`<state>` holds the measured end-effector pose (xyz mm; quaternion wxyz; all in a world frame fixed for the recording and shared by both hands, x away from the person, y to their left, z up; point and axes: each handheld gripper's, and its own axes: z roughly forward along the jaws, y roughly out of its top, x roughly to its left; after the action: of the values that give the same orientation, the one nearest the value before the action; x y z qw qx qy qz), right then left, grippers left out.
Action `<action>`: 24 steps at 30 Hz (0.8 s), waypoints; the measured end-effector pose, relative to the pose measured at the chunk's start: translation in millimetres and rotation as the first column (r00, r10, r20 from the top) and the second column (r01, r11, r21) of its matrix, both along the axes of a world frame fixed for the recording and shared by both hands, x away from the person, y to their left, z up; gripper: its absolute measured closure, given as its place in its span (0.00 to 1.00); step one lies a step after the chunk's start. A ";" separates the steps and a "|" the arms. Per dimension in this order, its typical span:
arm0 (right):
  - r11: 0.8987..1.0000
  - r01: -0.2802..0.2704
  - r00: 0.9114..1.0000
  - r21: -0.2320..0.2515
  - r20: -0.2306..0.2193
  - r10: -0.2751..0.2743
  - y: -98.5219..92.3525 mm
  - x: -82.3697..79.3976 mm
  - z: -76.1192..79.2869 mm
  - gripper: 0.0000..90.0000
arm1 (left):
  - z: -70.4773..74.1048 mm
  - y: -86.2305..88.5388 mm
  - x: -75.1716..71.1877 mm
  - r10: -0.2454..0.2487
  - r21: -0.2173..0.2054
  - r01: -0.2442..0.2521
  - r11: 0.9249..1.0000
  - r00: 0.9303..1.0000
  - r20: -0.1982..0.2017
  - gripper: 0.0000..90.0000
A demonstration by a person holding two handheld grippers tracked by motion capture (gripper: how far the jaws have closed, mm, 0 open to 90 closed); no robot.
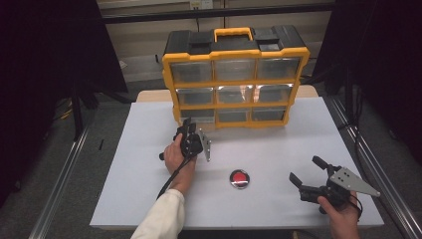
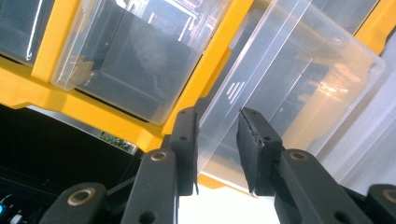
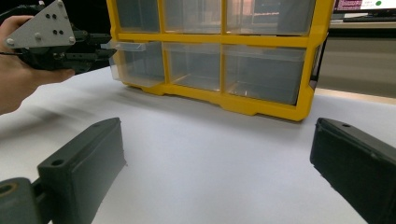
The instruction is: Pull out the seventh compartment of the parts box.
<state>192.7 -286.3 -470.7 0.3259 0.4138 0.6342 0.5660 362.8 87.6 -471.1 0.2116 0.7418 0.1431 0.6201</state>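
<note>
Counter (image 1: 149, 199) white, carries yellow organizer (image 1: 235, 74) with nine clear drawers at far edge. Bottom-left drawer (image 3: 128, 60) slid out slightly, my left claw (image 2: 217, 140) clenched on its lip. Right claw (image 1: 306, 174) released, hovering near red button (image 1: 240, 179).

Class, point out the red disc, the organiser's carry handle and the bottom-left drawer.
red disc (image 1: 240, 178), high view, its red centre.
carry handle (image 1: 233, 32), high view, top bar.
bottom-left drawer (image 3: 128, 45), right gripper view, its front lip.
</note>
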 end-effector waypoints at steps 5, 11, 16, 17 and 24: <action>1.000 0.000 1.000 0.002 0.000 0.000 0.4 -0.2 0.2 0.03 | 0.8 0.5 -2.0 -0.005 0.003 0.004 1.000 1.000 0.007 0.76; 1.000 -0.006 1.000 -0.003 0.001 0.006 0.1 -0.3 0.3 0.03 | 1.1 0.5 -5.1 -0.006 -0.001 0.006 1.000 1.000 -0.004 0.76; 1.000 0.001 1.000 0.001 0.001 -0.001 0.5 -0.5 0.5 0.03 | 1.4 -0.1 -8.8 -0.005 0.006 0.006 1.000 1.000 -0.007 0.76; 1.000 0.001 1.000 0.001 0.001 -0.001 0.5 -0.5 0.5 0.03 | 1.8 -0.1 -9.1 -0.005 0.012 0.005 1.000 1.000 -0.002 0.76; 1.000 -0.004 1.000 0.001 0.004 0.004 0.8 -0.6 0.6 0.03 | -1.0 0.5 -10.8 -0.016 -0.015 0.016 1.000 1.000 -0.005 0.76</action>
<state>192.1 -285.5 -470.1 0.3258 0.4115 0.6339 0.5681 352.0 88.1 -472.1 0.2214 0.7430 0.1423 0.6154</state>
